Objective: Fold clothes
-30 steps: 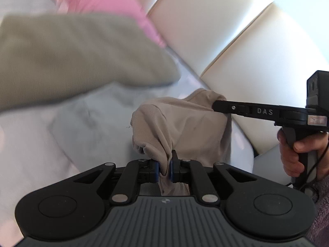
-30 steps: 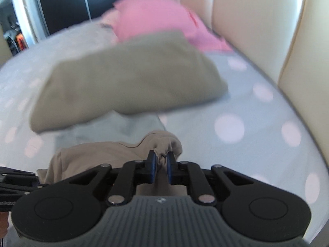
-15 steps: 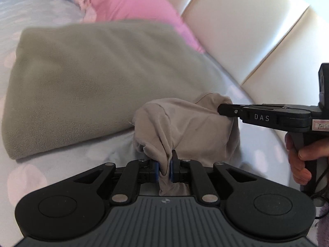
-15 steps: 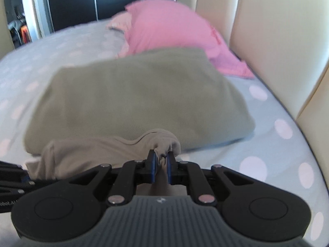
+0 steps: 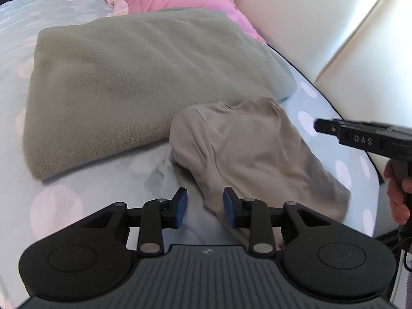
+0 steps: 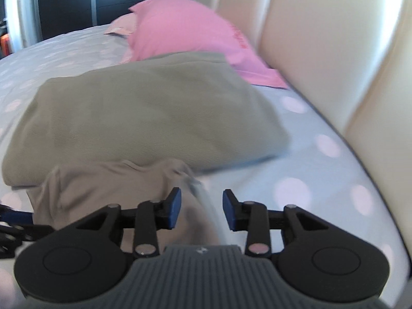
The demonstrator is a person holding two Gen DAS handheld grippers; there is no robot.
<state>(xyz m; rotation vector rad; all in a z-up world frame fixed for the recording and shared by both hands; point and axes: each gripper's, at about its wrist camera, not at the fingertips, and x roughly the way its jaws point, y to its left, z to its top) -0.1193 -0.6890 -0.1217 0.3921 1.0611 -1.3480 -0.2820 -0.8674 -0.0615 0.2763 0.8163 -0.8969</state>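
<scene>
A beige garment (image 5: 252, 149) lies bunched on the dotted bed sheet (image 5: 103, 180), its far edge against a folded grey-green fleece (image 5: 139, 77). My left gripper (image 5: 204, 206) is open, and the garment's near edge lies between its blue pads without being held. My right gripper (image 6: 200, 207) is open too, with the garment (image 6: 108, 182) just ahead and to its left. The right gripper also shows at the right edge of the left wrist view (image 5: 360, 136).
A pink pillow (image 6: 185, 28) lies behind the fleece. A cream padded headboard (image 6: 322, 51) runs along the right side. The bed's edge curves at the right (image 5: 370, 159). A dark wardrobe (image 6: 67, 2) stands far back.
Both grippers have opened and let go of the beige garment, which has dropped onto the sheet next to the fleece. The right gripper has drawn back from it.
</scene>
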